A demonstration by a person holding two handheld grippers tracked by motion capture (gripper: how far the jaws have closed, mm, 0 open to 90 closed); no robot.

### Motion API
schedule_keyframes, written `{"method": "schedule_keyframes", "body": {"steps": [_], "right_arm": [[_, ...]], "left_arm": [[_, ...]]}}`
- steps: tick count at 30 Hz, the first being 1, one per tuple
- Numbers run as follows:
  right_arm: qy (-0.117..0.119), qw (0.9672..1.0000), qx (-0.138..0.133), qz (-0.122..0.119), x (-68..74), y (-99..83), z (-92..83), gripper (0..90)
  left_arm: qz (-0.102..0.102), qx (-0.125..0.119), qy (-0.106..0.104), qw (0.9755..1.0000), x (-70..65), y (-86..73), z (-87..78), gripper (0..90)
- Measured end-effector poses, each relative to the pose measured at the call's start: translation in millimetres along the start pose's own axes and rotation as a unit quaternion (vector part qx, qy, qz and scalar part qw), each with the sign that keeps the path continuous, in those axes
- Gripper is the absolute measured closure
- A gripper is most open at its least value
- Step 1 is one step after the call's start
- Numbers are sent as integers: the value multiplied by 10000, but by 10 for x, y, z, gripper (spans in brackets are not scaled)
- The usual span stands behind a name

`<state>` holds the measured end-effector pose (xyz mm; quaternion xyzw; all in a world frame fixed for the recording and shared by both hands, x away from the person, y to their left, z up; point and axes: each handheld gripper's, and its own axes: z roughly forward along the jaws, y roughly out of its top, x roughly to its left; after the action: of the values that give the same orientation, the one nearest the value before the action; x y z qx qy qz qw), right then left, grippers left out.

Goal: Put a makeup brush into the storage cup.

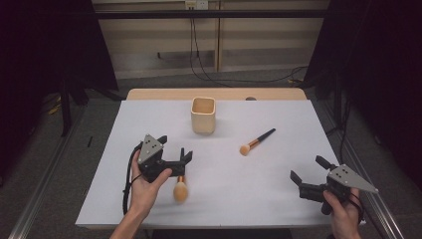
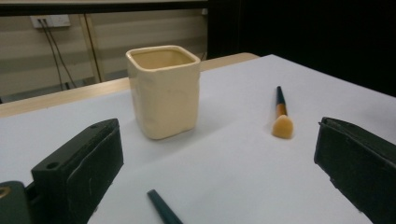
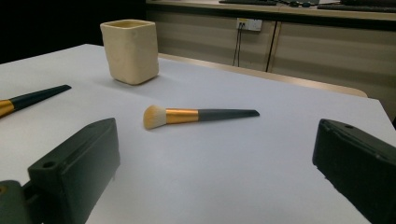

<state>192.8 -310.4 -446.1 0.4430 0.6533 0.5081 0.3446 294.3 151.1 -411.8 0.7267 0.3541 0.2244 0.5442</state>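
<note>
A cream square cup (image 1: 203, 114) stands upright at the back middle of the white table (image 1: 249, 189). One makeup brush (image 1: 256, 142) with a dark handle and gold ferrule lies right of the cup. A second brush (image 1: 180, 188) lies near the front left, its bristle head toward me. My left gripper (image 1: 175, 148) is open over this brush's handle; the handle tip (image 2: 163, 207) shows low between the jaws, with the cup (image 2: 163, 91) and the far brush (image 2: 282, 116) beyond. My right gripper (image 1: 307, 168) is open at the front right, facing the middle brush (image 3: 196, 115) and the cup (image 3: 130, 44).
The white sheet covers a wooden tabletop whose far edge (image 1: 219, 93) shows behind the cup. Cables (image 1: 199, 59) hang down the wall behind. Dark curtains stand at both sides. The second brush's handle (image 3: 28, 100) enters the right gripper view from the left.
</note>
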Motion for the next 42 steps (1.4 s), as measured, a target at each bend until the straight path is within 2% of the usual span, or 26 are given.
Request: {"method": "schedule_keyframes", "body": {"steps": [3,5,9,11,12,14,16,17,18,20,21,22,24,26,27,29,30,31,33,34,36,38,39,40,41,42], "right_arm": [[7,10000,6,0,-1,-1,1,3],[5,10000,9,1,-2,-1,2,3],[18,10000,19,5,1,-2,1,3],[27,10000,50,8,2,-5,7,2],[42,10000,56,13,2,-7,9,2],[38,10000,47,14,6,-6,9,2],[50,10000,45,14,7,-6,10,1],[51,10000,45,11,7,-6,10,1],[52,10000,40,3,6,-6,10,1],[53,10000,36,3,7,-7,8,1],[56,10000,39,4,6,-7,9,1],[57,10000,58,15,8,-7,9,0],[71,9999,89,-5,10,-9,10,0],[97,9999,84,6,15,-7,12,0],[99,9999,93,-3,15,-8,14,0],[98,9999,99,-14,17,-8,17,0],[104,9999,95,-8,19,-7,15,0],[107,9999,86,-11,21,-5,13,0],[125,9999,85,-26,23,-6,10,0],[123,9999,86,-30,23,-6,9,0],[119,9999,101,-21,21,-8,11,0],[118,9999,102,-27,19,-9,12,0],[119,9999,103,-27,19,-9,12,0],[118,9999,105,-27,20,-9,11,0],[118,9999,108,-32,21,-9,11,0],[115,9999,110,-30,21,-9,11,0]], "left_arm": [[-138,203,80,9997,27,22,43,11],[-164,358,53,9992,40,36,58,12],[-332,395,13,9987,66,60,80,17],[-353,444,34,9984,70,69,83,23],[-326,554,62,9979,69,85,84,26],[-448,703,-38,9965,58,90,88,34],[-426,802,-114,9958,50,93,93,48],[-308,1097,-128,9934,23,107,99,59],[-177,1160,-95,9930,10,105,101,51],[-240,1278,-165,9914,6,102,102,47],[-240,1278,-165,9914,6,102,102,46],[-418,1391,-232,9891,14,101,100,47],[-512,1535,-237,9865,13,109,91,54],[-515,1591,-209,9857,7,119,85,50],[-384,1636,-76,9858,-1,141,72,49],[-338,1718,53,9845,-4,165,74,49],[-343,1815,32,9828,5,176,78,49],[-343,1815,32,9828,5,176,78,49],[-310,2174,-67,9756,19,192,108,51],[-334,2369,-90,9709,33,194,123,53],[-276,2549,-157,9664,53,188,154,52],[-279,2588,-134,9654,59,183,163,53],[-339,2761,-177,9604,59,189,179,55],[-267,2859,-199,9577,53,197,189,60],[-219,2907,-156,9564,36,202,198,60],[-254,2979,-132,9542,30,211,203,60]]}}
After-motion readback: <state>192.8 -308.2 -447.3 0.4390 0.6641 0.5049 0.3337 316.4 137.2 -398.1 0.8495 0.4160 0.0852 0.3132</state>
